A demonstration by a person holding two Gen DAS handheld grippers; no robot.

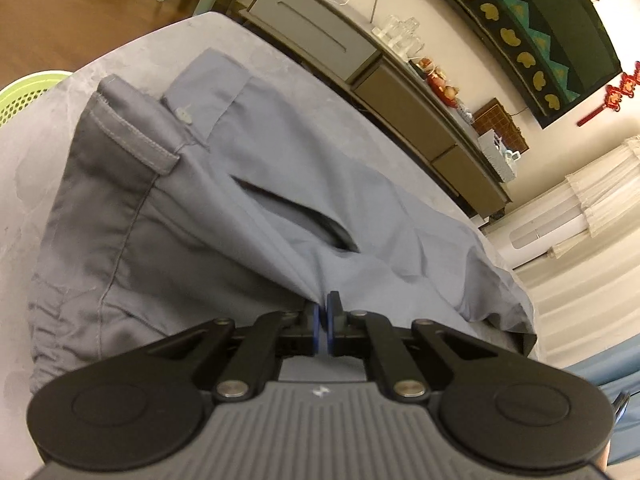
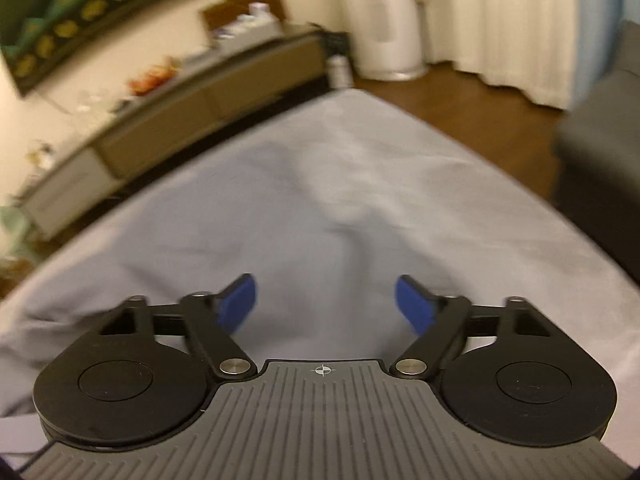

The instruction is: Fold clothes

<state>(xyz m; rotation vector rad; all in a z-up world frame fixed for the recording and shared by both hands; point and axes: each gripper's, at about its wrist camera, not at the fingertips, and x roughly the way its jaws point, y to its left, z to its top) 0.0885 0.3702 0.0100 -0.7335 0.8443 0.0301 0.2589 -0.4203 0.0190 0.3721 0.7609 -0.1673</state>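
Grey-blue cloth fills most of what we see: a pair of trousers [image 1: 248,200] lies spread over the grey desk [image 1: 36,168]. In the left wrist view their long axis runs from the waistband, at the far upper left with a belt loop [image 1: 136,136] and a pale button [image 1: 184,114], down toward the camera and off to the right. A pocket slit [image 1: 296,216] gapes dark along the middle.

Our left gripper [image 1: 322,322] has its jaws pressed nearly together, and a ridge of the fabric rises into the narrow gap between the blue pads [image 1: 316,324], so the cloth is pinched there at the near edge of the garment.

Our right gripper [image 2: 325,304] hangs above a smooth stretch of the same fabric [image 2: 320,184], jaws spread wide with nothing between them; the cloth lies ahead of and beneath the blue pads [image 2: 236,304]. That view is blurred, so we cannot tell whether they touch it.

Beyond the desk stand a long low cabinet [image 1: 404,108], a green basket [image 1: 28,92] at the left edge, and pale curtains [image 2: 492,20].
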